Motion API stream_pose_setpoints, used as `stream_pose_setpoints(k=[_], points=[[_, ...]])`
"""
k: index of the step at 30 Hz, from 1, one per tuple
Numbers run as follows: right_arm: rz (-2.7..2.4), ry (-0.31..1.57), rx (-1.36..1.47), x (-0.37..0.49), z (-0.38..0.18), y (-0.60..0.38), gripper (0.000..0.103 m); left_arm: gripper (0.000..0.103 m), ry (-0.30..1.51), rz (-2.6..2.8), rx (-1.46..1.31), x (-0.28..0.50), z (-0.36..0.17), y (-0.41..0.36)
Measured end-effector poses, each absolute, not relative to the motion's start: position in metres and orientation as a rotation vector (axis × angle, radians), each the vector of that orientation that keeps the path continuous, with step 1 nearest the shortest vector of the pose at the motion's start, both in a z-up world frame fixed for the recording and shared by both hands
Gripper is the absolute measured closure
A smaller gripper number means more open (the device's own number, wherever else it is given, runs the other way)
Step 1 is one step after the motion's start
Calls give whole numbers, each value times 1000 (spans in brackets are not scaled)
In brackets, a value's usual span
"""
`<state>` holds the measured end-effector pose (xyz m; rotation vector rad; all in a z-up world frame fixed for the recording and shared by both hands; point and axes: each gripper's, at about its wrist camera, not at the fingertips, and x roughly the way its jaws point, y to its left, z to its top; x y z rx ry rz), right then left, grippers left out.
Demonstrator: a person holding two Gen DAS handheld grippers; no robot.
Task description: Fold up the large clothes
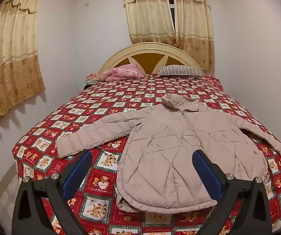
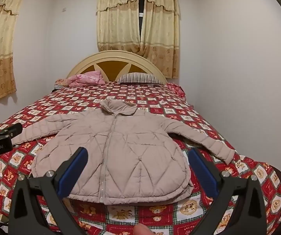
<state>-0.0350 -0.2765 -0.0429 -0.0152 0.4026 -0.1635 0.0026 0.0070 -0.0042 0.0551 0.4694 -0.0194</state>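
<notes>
A beige quilted puffer jacket (image 1: 169,146) lies flat and zipped on the red bear-patterned bedspread (image 1: 93,178), collar toward the headboard, both sleeves spread sideways. It also shows in the right wrist view (image 2: 117,152). My left gripper (image 1: 141,162) is open and empty, held above the jacket's lower left hem. My right gripper (image 2: 137,162) is open and empty, held above the jacket's lower front. The left gripper's body shows at the left edge of the right wrist view (image 2: 1,137).
A pink quilt (image 1: 121,72) and a striped pillow (image 1: 179,71) lie by the cream headboard (image 1: 150,49). Curtains (image 1: 169,23) hang behind the bed and on the left wall. A white wall runs along the bed's right side (image 2: 238,78).
</notes>
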Motion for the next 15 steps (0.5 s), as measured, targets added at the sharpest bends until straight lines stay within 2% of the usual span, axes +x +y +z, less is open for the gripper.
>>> stream_pose_setpoints(k=[15], points=[[-172, 385, -30, -43, -48, -271, 0, 1, 467, -18, 52, 3, -3, 6]])
